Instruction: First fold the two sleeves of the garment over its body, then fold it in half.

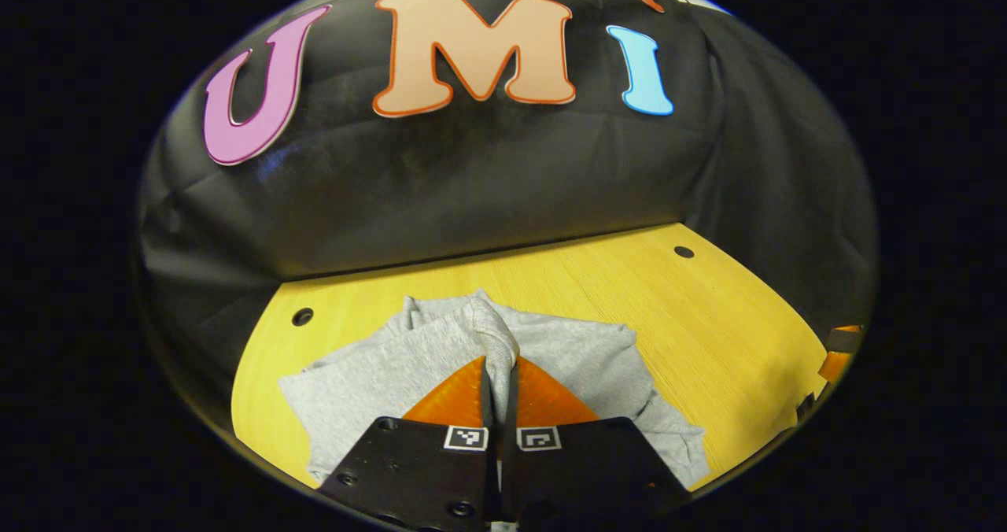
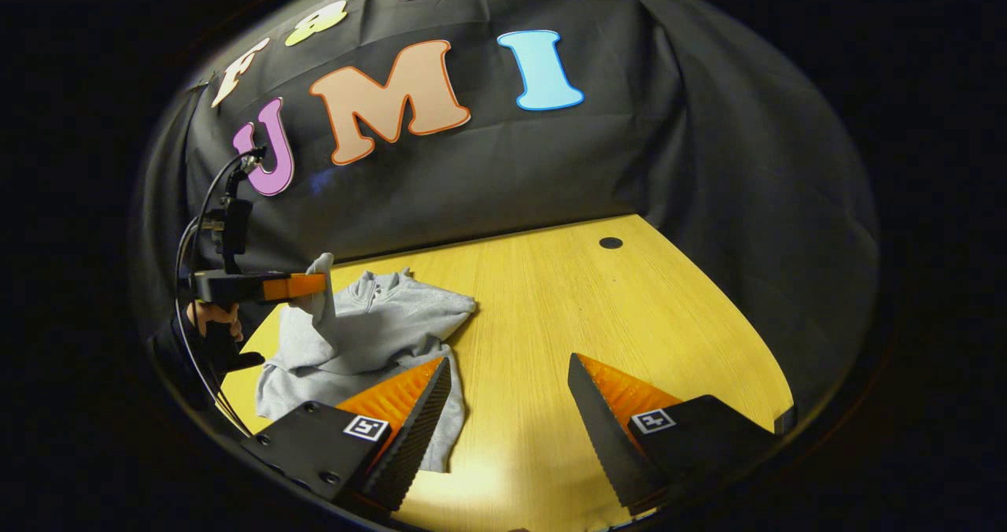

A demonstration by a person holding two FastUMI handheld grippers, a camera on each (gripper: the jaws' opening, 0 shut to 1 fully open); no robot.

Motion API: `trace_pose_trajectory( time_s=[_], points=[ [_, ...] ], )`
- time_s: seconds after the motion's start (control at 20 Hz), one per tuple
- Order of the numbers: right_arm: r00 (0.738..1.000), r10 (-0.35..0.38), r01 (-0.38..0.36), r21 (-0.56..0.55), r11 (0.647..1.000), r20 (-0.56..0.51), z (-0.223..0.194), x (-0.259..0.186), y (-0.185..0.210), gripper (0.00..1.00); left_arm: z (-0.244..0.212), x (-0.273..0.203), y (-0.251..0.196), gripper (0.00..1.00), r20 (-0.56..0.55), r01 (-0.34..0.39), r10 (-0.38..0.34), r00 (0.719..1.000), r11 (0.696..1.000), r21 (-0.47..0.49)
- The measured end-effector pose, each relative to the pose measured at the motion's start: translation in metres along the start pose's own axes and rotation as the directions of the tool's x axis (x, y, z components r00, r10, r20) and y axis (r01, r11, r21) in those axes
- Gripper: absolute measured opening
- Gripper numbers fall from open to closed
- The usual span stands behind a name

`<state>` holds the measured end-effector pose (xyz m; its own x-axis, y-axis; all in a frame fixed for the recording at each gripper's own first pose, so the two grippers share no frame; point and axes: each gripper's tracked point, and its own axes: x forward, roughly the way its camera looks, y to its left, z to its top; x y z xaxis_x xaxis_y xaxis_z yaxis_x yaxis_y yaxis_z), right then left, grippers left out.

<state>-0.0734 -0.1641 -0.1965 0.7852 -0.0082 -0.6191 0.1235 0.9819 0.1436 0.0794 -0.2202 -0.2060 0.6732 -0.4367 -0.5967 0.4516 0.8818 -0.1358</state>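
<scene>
A grey sweatshirt (image 1: pixel 566 351) lies rumpled on the yellow wooden table (image 1: pixel 708 319). My left gripper (image 1: pixel 500 359) is shut on a fold of its sleeve, with the cloth pinched between the fingers and lifted above the body. In the right gripper view the same sweatshirt (image 2: pixel 385 319) lies at the left, and the left gripper (image 2: pixel 311 286), held by a hand (image 2: pixel 211 315), raises the sleeve end (image 2: pixel 321 296) off the table. My right gripper (image 2: pixel 510 382) is open over bare table, just right of the garment's lower edge, with nothing between its fingers.
The black cloth wall (image 1: pixel 472 178) closes the table's back and right side. Small round holes (image 1: pixel 684 252) sit in the tabletop near the back corners. Bare wood (image 2: pixel 614 319) stretches to the right of the garment. A cable (image 2: pixel 197 217) runs up from the left gripper.
</scene>
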Motion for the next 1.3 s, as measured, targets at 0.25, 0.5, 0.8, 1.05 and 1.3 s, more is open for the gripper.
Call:
trace_pose_trajectory(
  time_s=[0.25,0.5,0.8,1.05,1.3],
  points=[
    [1.0,-0.012,0.012,0.006,1.0,-0.018,-0.01,-0.008,-0.012,0.96,-0.023,0.027,-0.032,0.03,-0.07,0.038,-0.036,0.997,0.999,0.028],
    [1.0,0.011,-0.011,0.018,1.0,-0.026,-0.011,-0.004,-0.007,0.96,-0.016,0.025,-0.062,0.33,-0.04,0.109,-0.107,0.993,0.992,0.062],
    [0.997,0.072,-0.072,0.001,0.997,-0.033,-0.011,0.012,0.025,0.96,0.015,-0.014,-0.036,0.97,0.096,0.058,-0.069,0.993,0.992,0.113],
    [0.991,0.125,-0.126,-0.022,0.992,-0.054,-0.018,0.024,0.059,0.96,0.0,-0.054,0.015,0.97,0.116,-0.01,0.006,0.993,1.0,0.027],
    [0.987,0.143,-0.149,-0.071,0.986,-0.077,-0.031,0.037,0.085,0.96,-0.045,-0.09,0.083,0.97,0.068,-0.136,0.138,0.988,0.99,-0.027]
  ],
)
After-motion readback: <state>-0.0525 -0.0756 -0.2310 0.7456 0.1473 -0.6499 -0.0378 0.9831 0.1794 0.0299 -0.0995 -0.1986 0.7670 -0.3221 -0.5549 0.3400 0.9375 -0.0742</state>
